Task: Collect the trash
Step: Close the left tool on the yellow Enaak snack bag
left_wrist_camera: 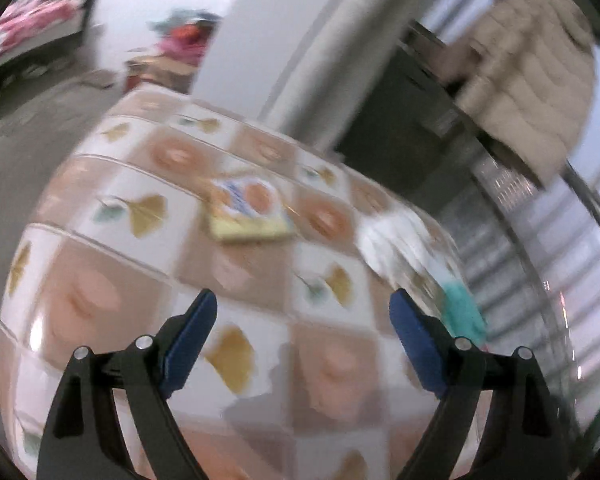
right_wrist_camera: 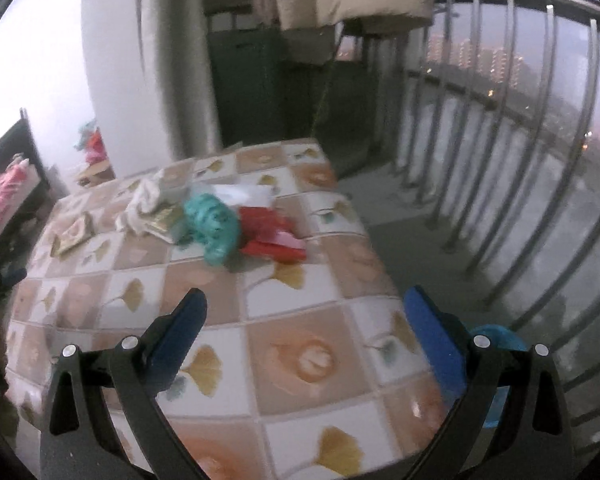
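Left tool [left_wrist_camera: 303, 312]: fingers spread wide, nothing between them, above table [left_wrist_camera: 100, 292] with tiled leaf-pattern cover. Ahead of it, slightly left: flat yellow packet [left_wrist_camera: 246, 210]. Ahead and right: white crumpled wrapper [left_wrist_camera: 396, 240]; teal scrap [left_wrist_camera: 464, 312] just beside right finger, touching or not unclear through blur.

Right tool [right_wrist_camera: 306, 308]: fingers spread, empty. Trash pile well ahead on same table: teal bag [right_wrist_camera: 212, 226] centre, red wrapper [right_wrist_camera: 272, 236] touching its right side, white wrapper [right_wrist_camera: 144, 200] to left, flat packet [right_wrist_camera: 74, 234] far left. Balcony railing [right_wrist_camera: 500, 128] to right.
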`<state>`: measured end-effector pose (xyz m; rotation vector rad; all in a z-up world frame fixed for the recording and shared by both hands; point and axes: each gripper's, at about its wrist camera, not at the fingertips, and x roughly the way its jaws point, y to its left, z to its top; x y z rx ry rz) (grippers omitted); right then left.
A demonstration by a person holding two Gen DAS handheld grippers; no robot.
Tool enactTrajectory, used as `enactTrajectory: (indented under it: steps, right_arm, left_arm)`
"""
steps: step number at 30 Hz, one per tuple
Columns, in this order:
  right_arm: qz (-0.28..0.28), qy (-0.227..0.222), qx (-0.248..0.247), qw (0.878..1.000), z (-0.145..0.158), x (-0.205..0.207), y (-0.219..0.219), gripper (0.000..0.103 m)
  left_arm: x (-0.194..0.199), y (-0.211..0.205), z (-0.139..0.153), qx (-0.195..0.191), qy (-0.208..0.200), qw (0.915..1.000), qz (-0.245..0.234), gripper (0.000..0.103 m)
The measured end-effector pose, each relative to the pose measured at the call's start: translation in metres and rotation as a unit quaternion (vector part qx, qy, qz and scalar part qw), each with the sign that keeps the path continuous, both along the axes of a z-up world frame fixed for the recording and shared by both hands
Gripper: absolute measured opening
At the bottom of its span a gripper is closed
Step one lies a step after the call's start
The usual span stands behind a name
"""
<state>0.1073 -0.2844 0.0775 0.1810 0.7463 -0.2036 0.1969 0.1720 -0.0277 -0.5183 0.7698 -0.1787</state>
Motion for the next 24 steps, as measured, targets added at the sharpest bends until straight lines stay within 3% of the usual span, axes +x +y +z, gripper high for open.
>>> enactTrajectory:
  steps: [3,8,12,15,17,19,24]
  right_arm:
    - [0.015,0.006,0.009,1.000,-0.001,0.019,0.008,0.095]
    - [0.026,0.009,0.012,1.000,0.003,0.038,0.019,0.095]
    - [0.032,0.021,0.007,0.999,-0.001,0.047,0.021,0.095]
    - [0.032,0.027,0.005,0.999,-0.005,0.051,0.021,0.094]
    - [0.031,0.031,0.010,0.999,-0.007,0.054,0.020,0.093]
    - [0.029,0.034,0.014,0.999,-0.009,0.057,0.020,0.092]
    - [0.032,0.038,0.021,0.999,-0.010,0.060,0.022,0.091]
  left_arm:
    - [0.031,0.018,-0.011,-0.010,0.019,0.9994,0.027,0.077]
    - [0.072,0.023,-0.029,0.005,0.042,0.9980,0.046,0.055]
    - [0.098,0.014,-0.046,0.064,0.069,0.9942,0.053,0.035]
    - [0.102,0.008,-0.049,0.110,0.057,0.9905,0.061,0.023]
    - [0.103,0.006,-0.051,0.120,0.056,0.9894,0.060,0.009]
    - [0.103,0.008,-0.053,0.118,0.056,0.9898,0.056,0.002]
    - [0.094,0.009,-0.051,0.101,0.048,0.9927,0.044,0.000]
